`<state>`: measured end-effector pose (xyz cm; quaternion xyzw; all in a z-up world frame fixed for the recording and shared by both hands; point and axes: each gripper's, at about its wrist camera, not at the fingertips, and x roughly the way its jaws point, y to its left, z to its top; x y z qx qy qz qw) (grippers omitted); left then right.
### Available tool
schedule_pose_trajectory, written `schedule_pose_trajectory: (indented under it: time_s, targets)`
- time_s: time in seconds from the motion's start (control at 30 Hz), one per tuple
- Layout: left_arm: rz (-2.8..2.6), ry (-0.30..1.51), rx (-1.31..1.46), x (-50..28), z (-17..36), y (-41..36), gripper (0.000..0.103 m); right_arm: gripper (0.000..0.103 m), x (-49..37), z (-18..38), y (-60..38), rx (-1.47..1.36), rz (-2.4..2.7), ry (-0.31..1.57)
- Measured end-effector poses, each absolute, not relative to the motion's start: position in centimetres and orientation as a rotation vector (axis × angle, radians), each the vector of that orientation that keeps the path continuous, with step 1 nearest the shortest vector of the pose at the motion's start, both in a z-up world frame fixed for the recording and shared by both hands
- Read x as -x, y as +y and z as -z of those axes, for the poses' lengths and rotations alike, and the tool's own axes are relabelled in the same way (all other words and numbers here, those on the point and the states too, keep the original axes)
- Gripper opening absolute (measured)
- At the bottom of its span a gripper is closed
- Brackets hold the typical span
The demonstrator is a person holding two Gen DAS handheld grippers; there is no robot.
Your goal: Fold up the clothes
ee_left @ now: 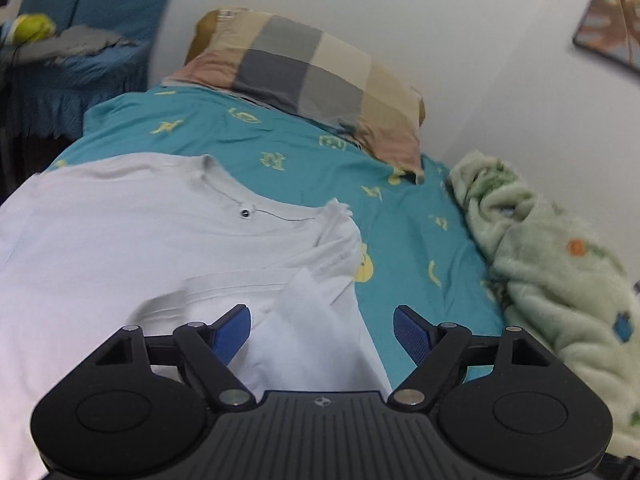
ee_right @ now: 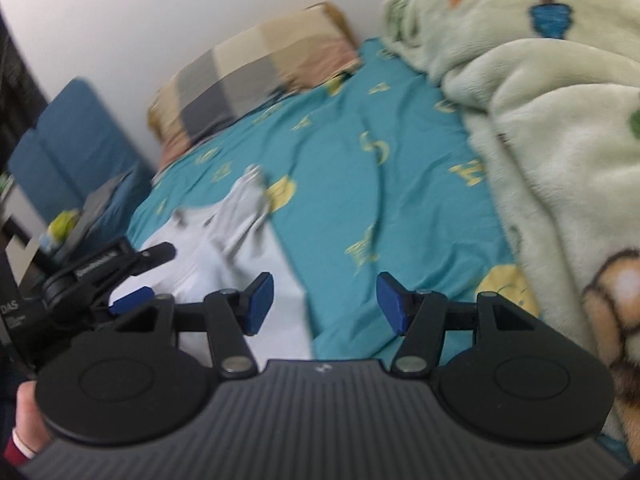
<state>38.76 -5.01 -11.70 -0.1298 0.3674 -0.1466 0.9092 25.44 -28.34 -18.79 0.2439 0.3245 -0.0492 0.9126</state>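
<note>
So the bed [ee_left: 304,152] takes up most of both views, covered in a teal sheet with yellow letters and smiley prints. Along its right side, against the wall, there's a bunched-up pale green fleece blanket [ee_left: 560,264] with little cartoon prints. At the far end sits a checked pillow [ee_left: 312,68] in grey, beige and pink blocks. Further left, past the bed, is a blue armchair [ee_left: 80,20] with some grey cloth and something yellow-green on it, all blurry.

The thing being folded is a white t-shirt [ee_left: 120,248], lying flat on the near left part of the bed, neckline pointing to the far end. A small dark tag dot shows inside the collar. Its right sleeve is folded back over the body, so a stitched hem band runs across near the middle, and the right edge looks a bit rumpled.

The left tool [ee_left: 322,330] hangs over the shirt's right edge with its blue pads spread wide, not pinching anything. The right tool [ee_right: 325,304] sits over the shirt edge and bare sheet, pads also apart and empty. A bit of hand [ee_right: 24,420] shows at the near left of the right view.
</note>
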Motion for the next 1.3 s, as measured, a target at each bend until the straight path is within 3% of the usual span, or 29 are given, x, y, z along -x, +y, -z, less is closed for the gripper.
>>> schedule_pose_trajectory:
  time_s: [0.17,0.2,0.23,0.3,0.57,0.77,0.87,0.97,1.03,1.07,1.13,1.3]
  targets:
    - [0.237,0.805,0.123,-40.9,14.3,-9.8,0.076,0.059,-26.3,20.3,-29.4,-0.543,0.118,0.695]
    - [0.222,0.813,0.088,-41.3,14.9,-10.4,0.063,0.059,-26.4,20.5,-29.6,-0.552,0.117,0.700]
    - [0.210,0.830,0.055,-41.5,15.4,-10.8,0.038,0.059,-26.4,20.6,-29.7,-0.555,0.118,0.700]
    - [0.203,0.864,0.031,-41.5,16.2,-10.8,0.003,0.059,-26.4,20.7,-29.9,-0.553,0.127,0.698]
    - [0.256,0.759,0.198,-33.3,10.7,-5.8,0.002,0.059,-25.6,20.4,-29.8,-0.567,0.100,0.696]
    - [0.183,0.848,0.360,-27.2,14.4,-0.6,0.003,0.059,-24.8,20.0,-29.1,-0.542,0.069,0.713]
    - [0.199,0.905,0.429,-26.2,17.0,1.3,0.006,0.059,-24.7,20.0,-28.7,-0.533,0.061,0.731]
    - [0.220,0.893,0.487,-26.0,17.5,3.1,0.032,0.059,-24.3,19.8,-28.6,-0.546,0.058,0.742]
    - [0.218,0.850,0.539,-26.3,16.8,4.7,0.058,0.059,-24.0,19.7,-28.5,-0.556,0.056,0.739]
    - [0.214,0.827,0.569,-26.5,16.3,5.5,0.064,0.059,-24.0,19.7,-28.4,-0.555,0.054,0.737]
    - [0.196,0.787,0.624,-27.5,15.7,7.0,0.086,0.059,-24.2,19.8,-28.2,-0.553,0.052,0.740]
    - [0.092,0.786,0.690,-33.2,16.2,10.0,0.089,0.059,-25.1,20.8,-27.8,-0.571,0.037,0.779]
